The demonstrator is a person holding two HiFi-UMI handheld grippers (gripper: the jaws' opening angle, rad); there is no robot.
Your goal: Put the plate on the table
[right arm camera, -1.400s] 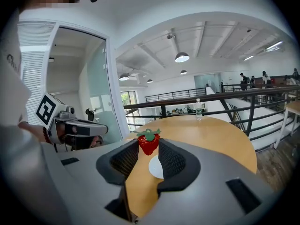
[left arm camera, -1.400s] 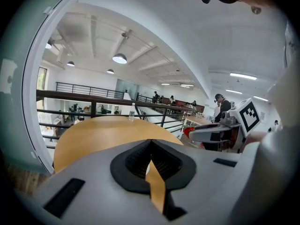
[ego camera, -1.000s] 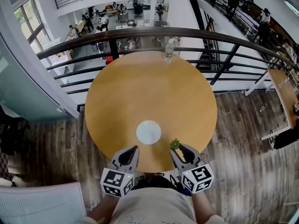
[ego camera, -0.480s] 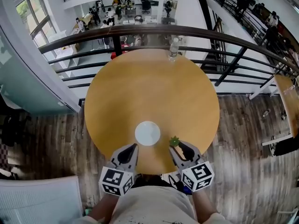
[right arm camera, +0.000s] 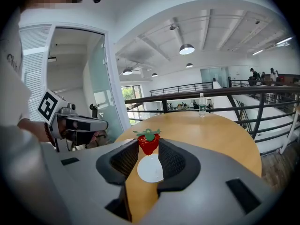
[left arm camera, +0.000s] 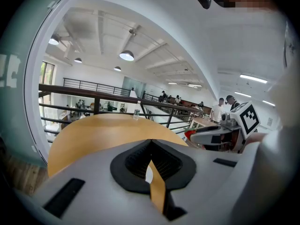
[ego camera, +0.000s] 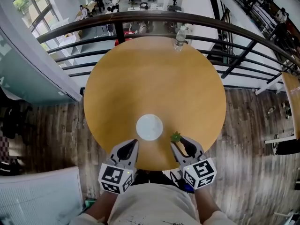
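Note:
A small white plate (ego camera: 149,127) lies flat on the round wooden table (ego camera: 154,78), near its front edge. My right gripper (ego camera: 178,143) hovers just right of the plate, shut on a red strawberry (ego camera: 176,137) with a green leafy top. In the right gripper view the strawberry (right arm camera: 148,143) is pinched at the fingertips, and the plate (right arm camera: 150,168) shows below it between the jaws. My left gripper (ego camera: 130,150) hovers at the table's edge left of the plate. It is shut with nothing in it, its tips meeting in the left gripper view (left arm camera: 150,142).
A clear water bottle (ego camera: 179,37) stands at the table's far edge, against a dark metal railing (ego camera: 140,20). Beyond the railing is a drop to a lower floor with people and desks. Wooden floor surrounds the table; a glass wall (ego camera: 28,74) is at the left.
The head view has tilted a little, so the table sits slightly higher in frame. Both grippers, the strawberry and the plate keep their places relative to each other.

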